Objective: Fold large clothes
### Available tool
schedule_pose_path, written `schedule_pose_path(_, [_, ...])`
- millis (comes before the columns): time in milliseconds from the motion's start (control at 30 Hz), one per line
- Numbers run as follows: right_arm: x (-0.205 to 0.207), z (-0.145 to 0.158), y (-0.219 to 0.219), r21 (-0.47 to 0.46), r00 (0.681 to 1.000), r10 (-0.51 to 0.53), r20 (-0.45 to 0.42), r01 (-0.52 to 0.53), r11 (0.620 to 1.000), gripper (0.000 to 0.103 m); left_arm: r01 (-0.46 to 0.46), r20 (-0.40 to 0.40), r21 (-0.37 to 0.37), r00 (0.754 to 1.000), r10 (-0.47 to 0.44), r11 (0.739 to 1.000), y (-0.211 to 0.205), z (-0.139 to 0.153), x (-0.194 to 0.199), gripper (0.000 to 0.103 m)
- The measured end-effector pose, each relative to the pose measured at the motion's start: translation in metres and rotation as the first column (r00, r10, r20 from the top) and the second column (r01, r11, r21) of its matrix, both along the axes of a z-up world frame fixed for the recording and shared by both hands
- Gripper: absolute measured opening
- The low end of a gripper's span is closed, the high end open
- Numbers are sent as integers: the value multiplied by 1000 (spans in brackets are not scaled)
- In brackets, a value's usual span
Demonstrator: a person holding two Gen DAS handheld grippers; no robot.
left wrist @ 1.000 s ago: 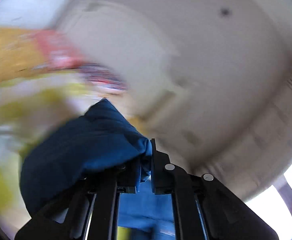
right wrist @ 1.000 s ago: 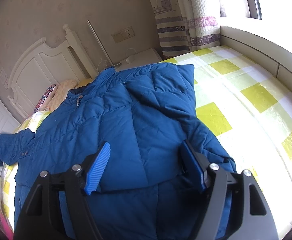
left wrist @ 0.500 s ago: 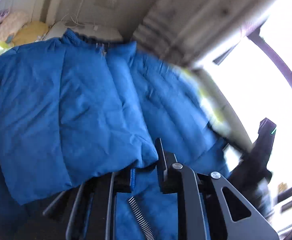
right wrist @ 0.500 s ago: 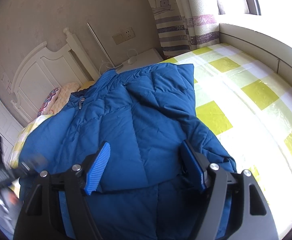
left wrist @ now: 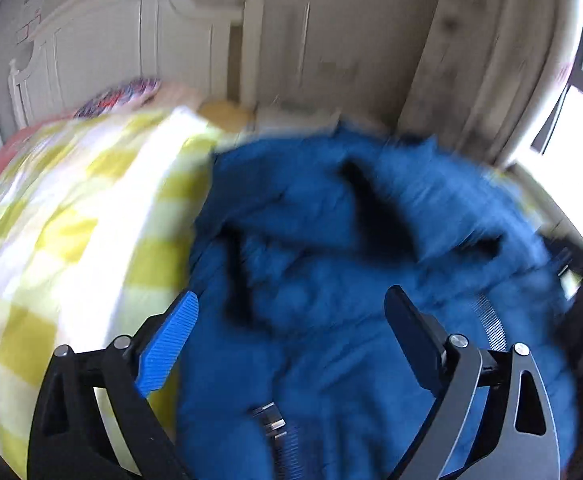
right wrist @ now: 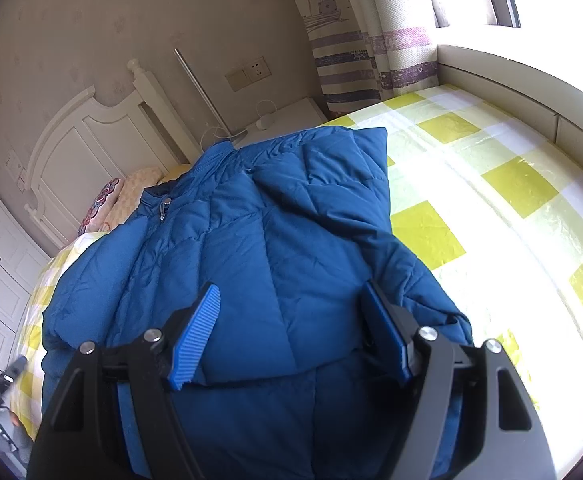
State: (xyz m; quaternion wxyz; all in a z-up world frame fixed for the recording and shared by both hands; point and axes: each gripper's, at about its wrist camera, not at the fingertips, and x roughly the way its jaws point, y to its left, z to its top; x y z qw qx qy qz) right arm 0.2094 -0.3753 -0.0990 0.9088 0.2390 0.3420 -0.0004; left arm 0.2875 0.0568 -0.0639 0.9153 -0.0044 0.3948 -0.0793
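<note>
A blue padded jacket lies on the bed, both sleeves folded in over its body, collar toward the headboard. In the blurred left wrist view the jacket fills the middle and right. My left gripper is open and empty, just above the jacket's left side. My right gripper is open and empty, its jaws standing on either side of the folded right sleeve near the hem. The other gripper's tip shows at the lower left edge of the right wrist view.
The bed has a yellow and white checked cover. A white headboard and pillows are at the far end. A nightstand and a striped curtain stand beyond. A padded window ledge runs along the right.
My left gripper carried the left sleeve across onto the jacket body, let go and opened. It then drew back to the left. The right gripper stayed open and still.
</note>
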Motion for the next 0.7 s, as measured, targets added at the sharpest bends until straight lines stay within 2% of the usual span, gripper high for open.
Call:
schedule_pose_path(67, [0,0,0,-1,1000,0,0,0,1000,72,-41,-72,67,996,45,997,0,-14,13,82])
schedule_pose_path(133, [0,0,0,0,1000,0,1,-1,1000,72,-57,-106,76,992,65,995,4,-32,30,82])
schedule_pose_path(200, [0,0,0,1,1000,1,0,-1,1000,72,-68,-115,91,990,78,993,3,-34,47,83])
schedule_pose_path(267, [0,0,0,0,1000,0,0,0,1000,72,-79,-82,104,993,88,991,7,-28,51,81])
schedule_pose_path(367, [0,0,0,-3,1000,0,-2,0,1000,72,-71,-30,96,997,74,993,4,-16,45,80])
schedule_pose_path(433, [1,0,1,-7,1000,-1,-3,1,1000,72,-29,-65,54,997,33,998,7,-23,41,80])
schedule_pose_path(500, [0,2,3,-23,1000,-5,-5,5,1000,72,-16,-84,10,996,17,1000,15,-42,39,84])
schedule_pose_path(600, [-3,12,19,-140,1000,-14,4,14,990,72,-2,-47,-80,999,-2,997,29,-47,31,88])
schedule_pose_path(633, [-6,22,36,-229,999,12,34,-4,973,72,-15,-38,-95,999,11,995,31,-46,31,88])
schedule_pose_path(700, [-11,39,77,-360,988,128,82,-90,928,72,-52,-49,-73,998,49,996,32,-50,32,91])
